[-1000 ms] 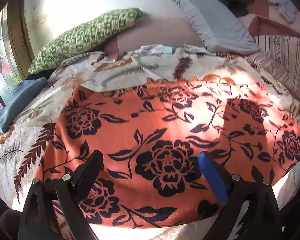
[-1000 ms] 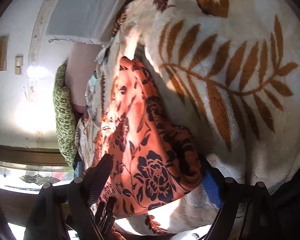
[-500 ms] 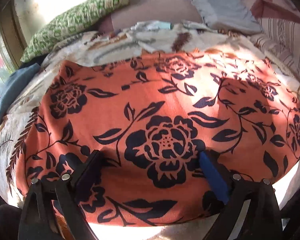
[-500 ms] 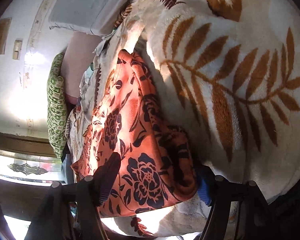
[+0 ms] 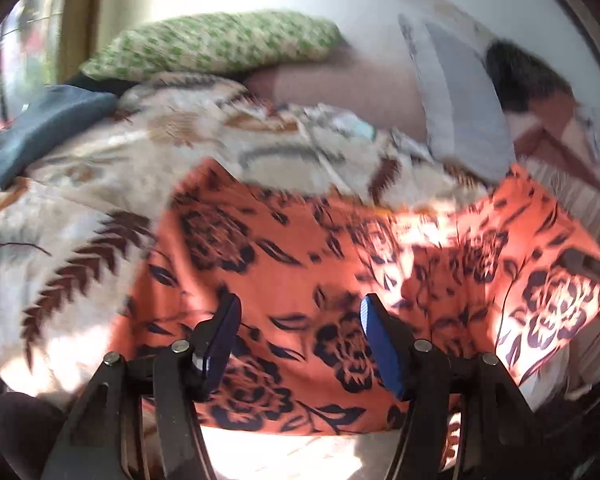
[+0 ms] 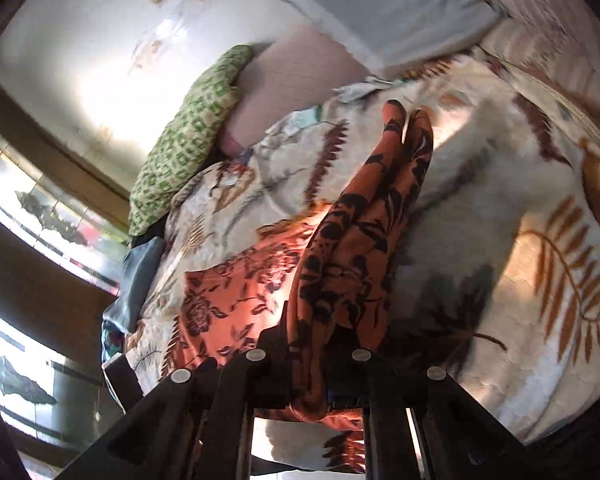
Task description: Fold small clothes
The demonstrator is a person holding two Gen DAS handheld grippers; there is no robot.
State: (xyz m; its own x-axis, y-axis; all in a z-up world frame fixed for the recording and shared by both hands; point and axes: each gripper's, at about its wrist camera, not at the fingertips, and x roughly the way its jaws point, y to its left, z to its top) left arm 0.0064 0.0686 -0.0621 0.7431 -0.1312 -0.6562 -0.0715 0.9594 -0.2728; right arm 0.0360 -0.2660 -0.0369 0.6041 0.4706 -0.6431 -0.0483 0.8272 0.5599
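Fingers of the right gripper [image 6: 324, 364] are clamped on a bunched edge of the orange floral garment [image 6: 356, 240]. Those of the left gripper [image 5: 298, 344] stand apart, nothing between them, low over the garment's [image 5: 340, 272] near hem; contact cannot be confirmed.

Garment location: spread on the leaf-print blanket [image 5: 80, 216], near edge of the bed. In the left view its long axis runs side to side. The right-hand end rises into a ridge at the right gripper, pointing away toward the pillows.

Progress, as judged: early. One end is gathered; no completed fold shows. Remaining: carry that end across, flatten, fold again.

Beyond lie a green patterned pillow [image 5: 220, 44] and a grey pillow [image 5: 464, 104].
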